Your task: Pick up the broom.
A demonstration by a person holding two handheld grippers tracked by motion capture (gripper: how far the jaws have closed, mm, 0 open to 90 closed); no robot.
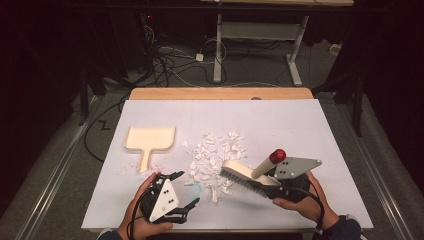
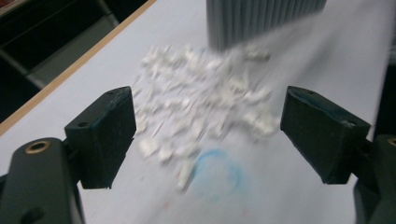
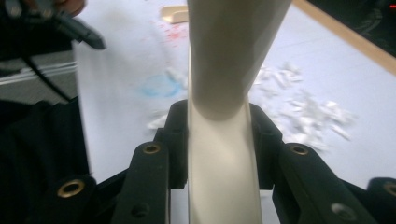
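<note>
Right tongs gripping brush, paper scraps, dustpan

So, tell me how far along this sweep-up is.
Done: the right gripper is shut on the brush, whose bristles sit at the near right edge of the paper scraps. In hand: sweeping appears to be just starting; the pile looks loosely spread. Left: the dustpan lies untouched to the left, and the left gripper is open, holding nothing. No scraps in the pan yet.

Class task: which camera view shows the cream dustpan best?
The high view: the whole dustpan lies flat on the white table cover, left of the scrap pile, handle toward the person. The right gripper view catches a corner of it behind the brush handle.
</note>
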